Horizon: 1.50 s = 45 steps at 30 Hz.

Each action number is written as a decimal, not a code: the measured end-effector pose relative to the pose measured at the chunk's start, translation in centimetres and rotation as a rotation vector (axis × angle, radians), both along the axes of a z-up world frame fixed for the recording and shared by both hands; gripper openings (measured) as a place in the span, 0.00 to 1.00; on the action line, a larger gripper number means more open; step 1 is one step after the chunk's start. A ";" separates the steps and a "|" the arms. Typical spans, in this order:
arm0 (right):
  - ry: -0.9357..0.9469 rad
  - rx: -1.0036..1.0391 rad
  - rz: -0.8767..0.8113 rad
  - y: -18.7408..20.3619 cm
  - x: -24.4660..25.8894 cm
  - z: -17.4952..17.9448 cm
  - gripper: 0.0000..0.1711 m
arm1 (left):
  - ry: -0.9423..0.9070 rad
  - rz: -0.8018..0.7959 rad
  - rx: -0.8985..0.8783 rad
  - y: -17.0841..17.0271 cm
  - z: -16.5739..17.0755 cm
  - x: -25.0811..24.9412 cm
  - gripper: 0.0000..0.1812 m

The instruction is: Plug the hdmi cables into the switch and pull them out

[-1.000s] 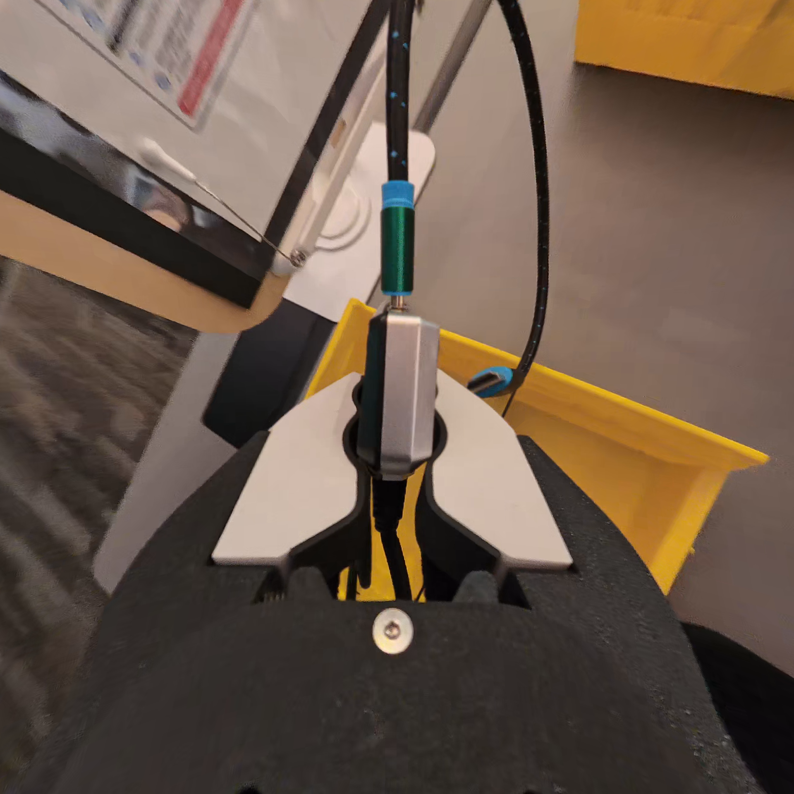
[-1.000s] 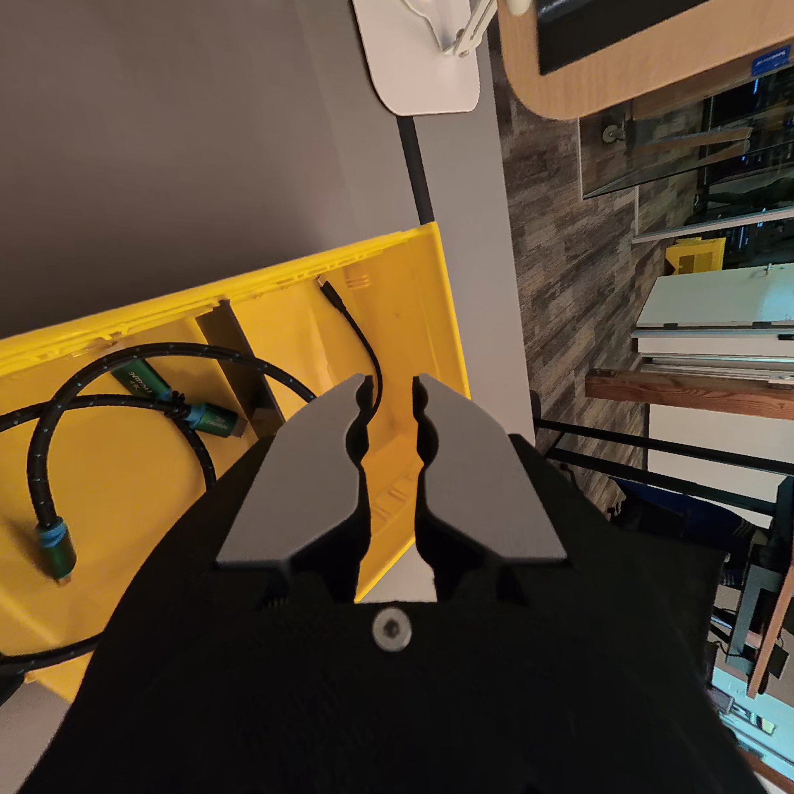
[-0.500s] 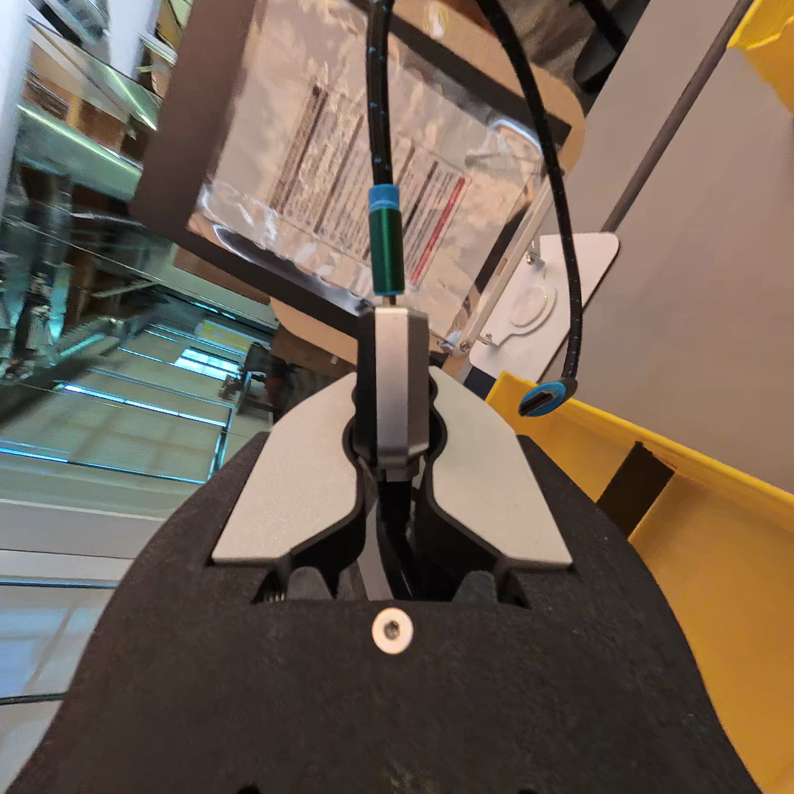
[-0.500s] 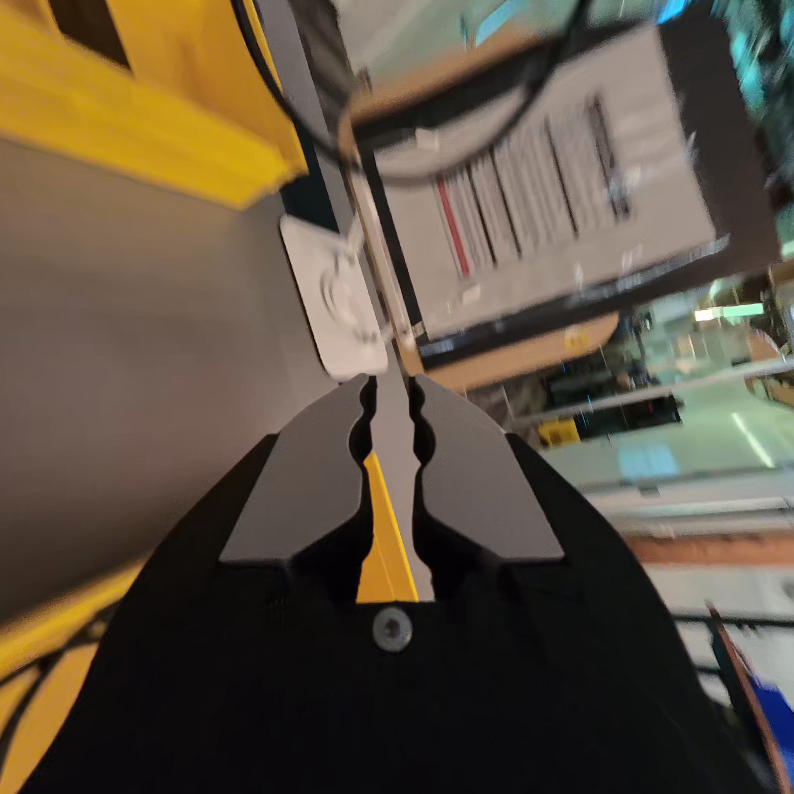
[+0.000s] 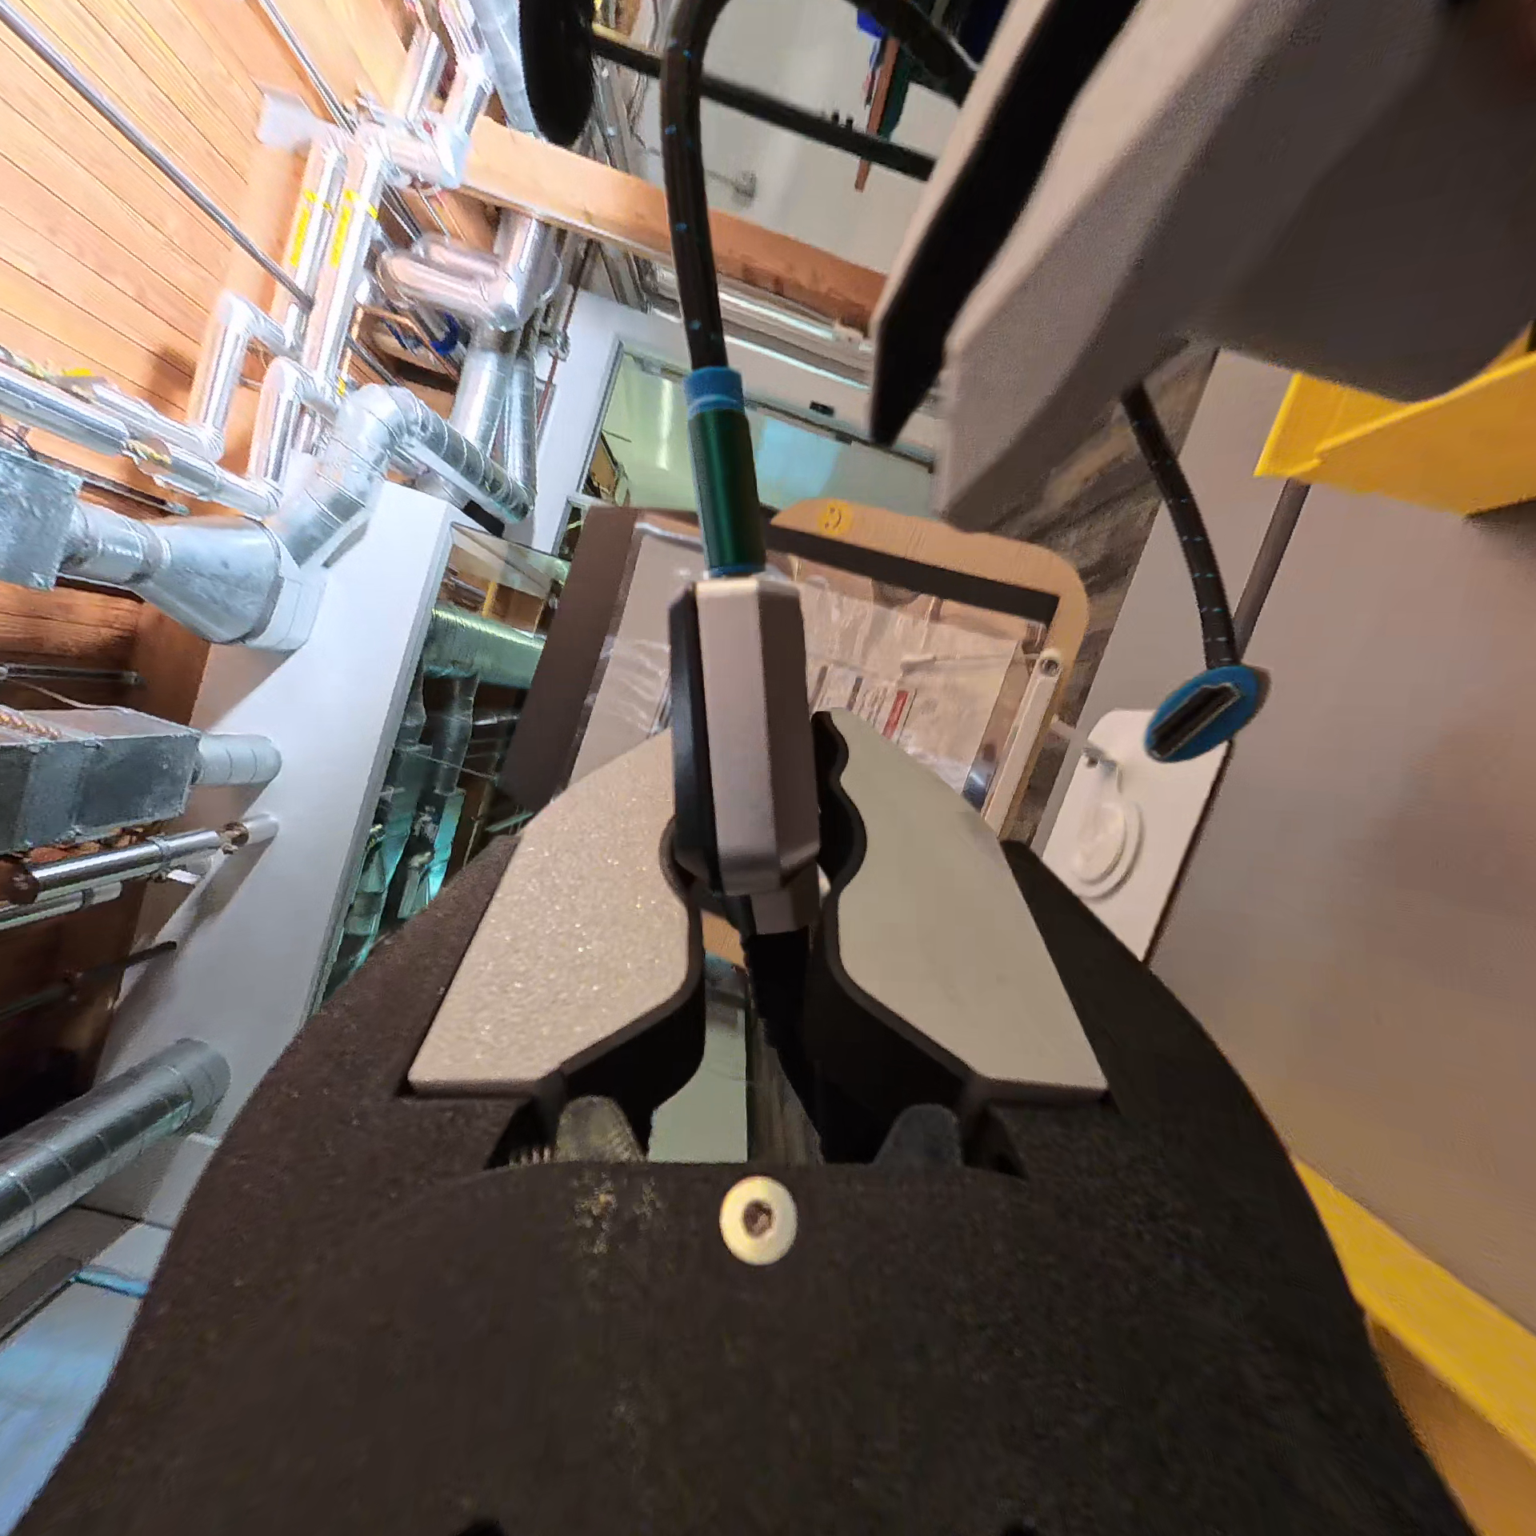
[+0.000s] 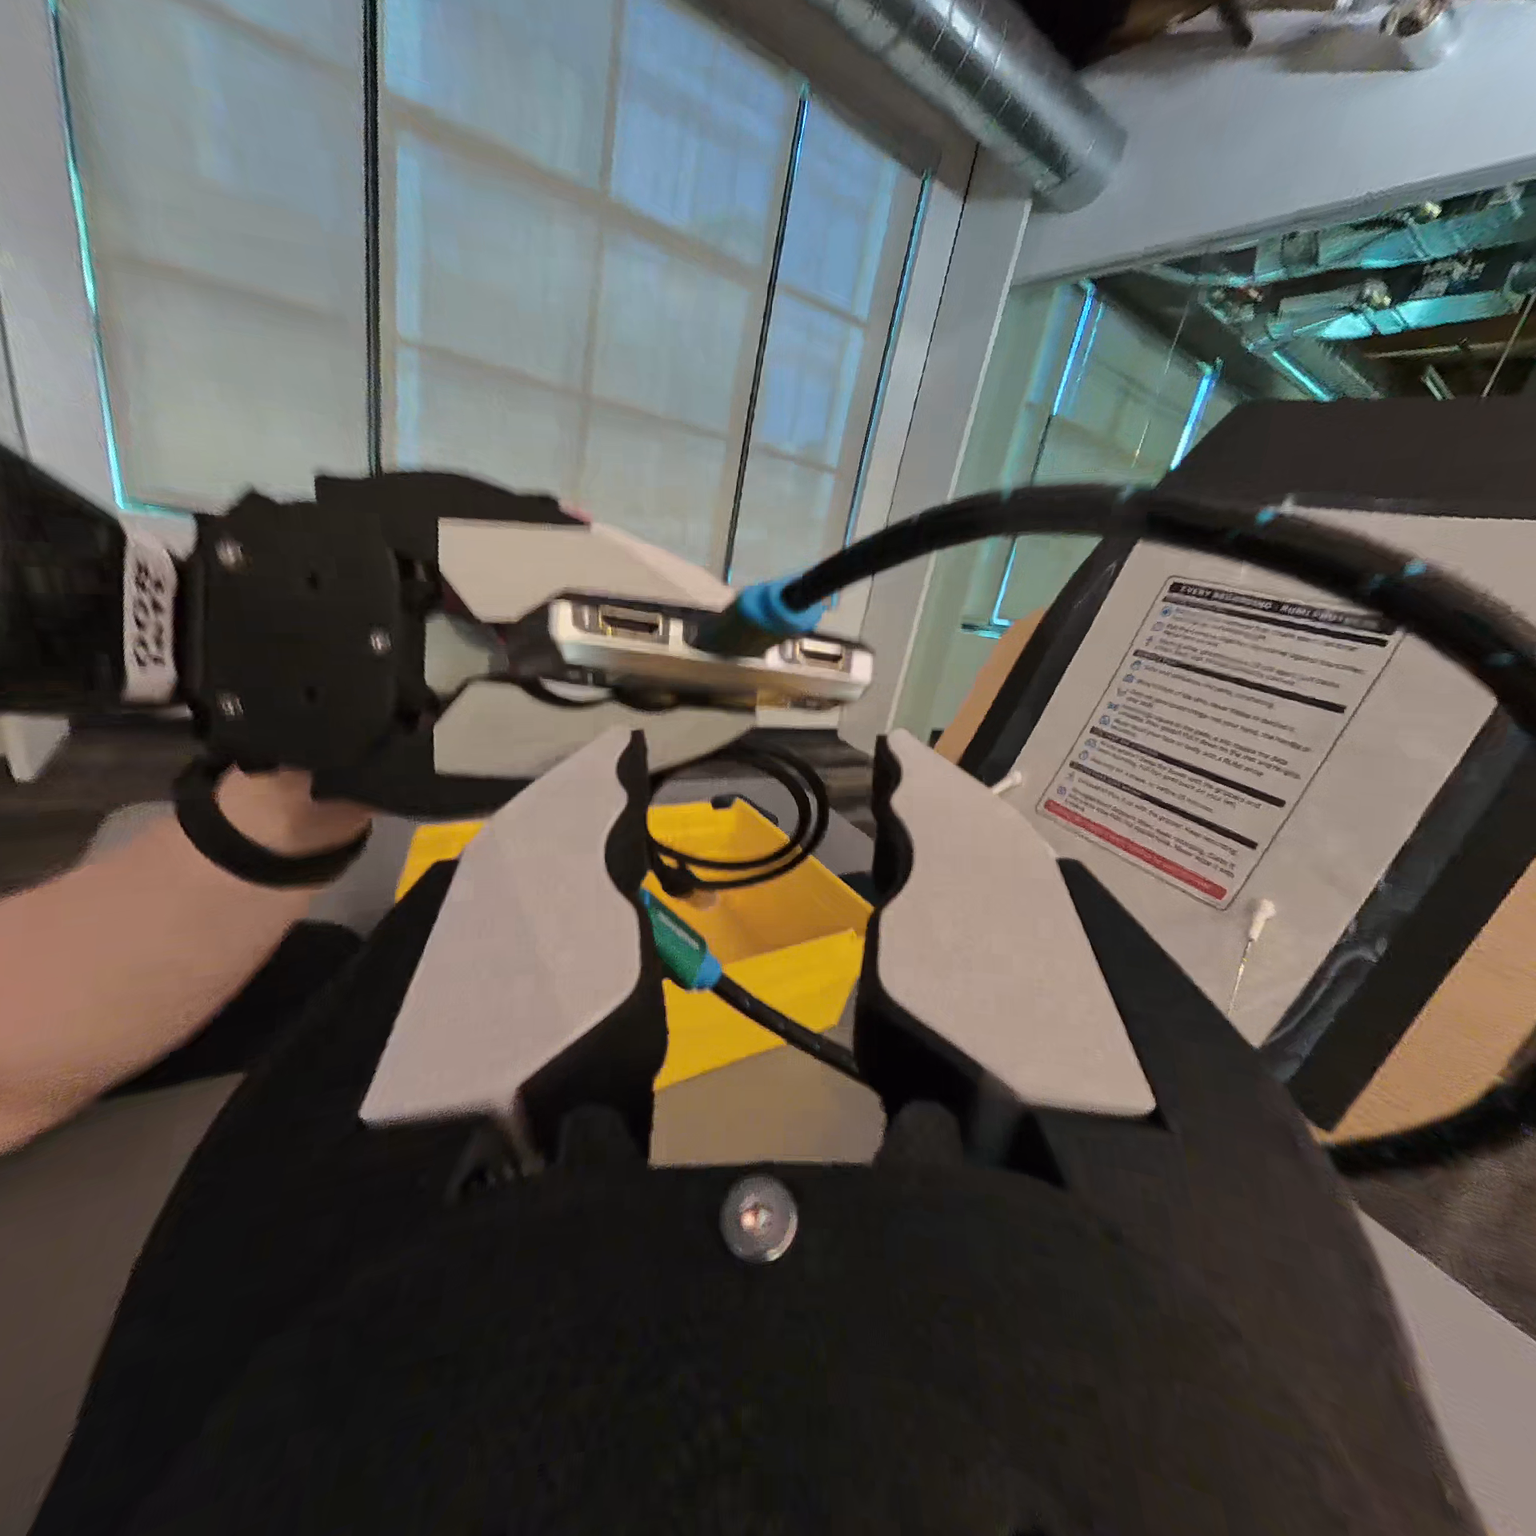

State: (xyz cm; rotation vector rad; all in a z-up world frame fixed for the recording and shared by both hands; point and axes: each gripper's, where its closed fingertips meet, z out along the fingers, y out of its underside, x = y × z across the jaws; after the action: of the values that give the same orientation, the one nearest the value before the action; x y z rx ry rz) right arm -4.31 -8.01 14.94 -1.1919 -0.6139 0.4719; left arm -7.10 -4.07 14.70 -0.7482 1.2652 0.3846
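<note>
At frame centre, left wrist view: our left gripper (image 5: 752,819) is clamped on the silver switch (image 5: 748,731).
Plugged cable: a green-and-blue plug (image 5: 721,482) sits in the switch's far end.
Loose plug (image 5: 1205,715): dangles at right of the frame.
Right gripper (image 6: 756,831): our fingers are spread, grasping nothing, below the switch (image 6: 706,644).
Yellow bin (image 6: 773,923): centre, behind the fingers.
</note>
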 end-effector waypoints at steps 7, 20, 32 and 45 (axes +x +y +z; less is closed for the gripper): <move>0.130 0.017 0.039 -0.4 1.9 1.6 0.27 | 0.040 -0.030 0.029 -0.5 -2.4 2.7 0.13; 0.013 -0.077 0.062 0.2 1.8 -0.2 0.13 | 0.033 -0.057 0.058 -1.3 -3.7 4.4 0.15; -0.173 0.058 -0.099 0.0 -0.7 -1.7 0.13 | -0.095 0.086 0.071 0.9 -4.1 4.4 0.29; -0.232 0.160 -0.143 -0.1 -1.2 -1.9 0.13 | -0.085 -0.011 0.076 0.9 -4.7 4.6 0.27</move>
State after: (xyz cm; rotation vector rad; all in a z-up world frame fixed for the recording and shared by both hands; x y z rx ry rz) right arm -5.54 -8.11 12.99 -1.1364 -0.7449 0.1613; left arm -2.53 -3.17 10.00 -0.6857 1.1683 0.3865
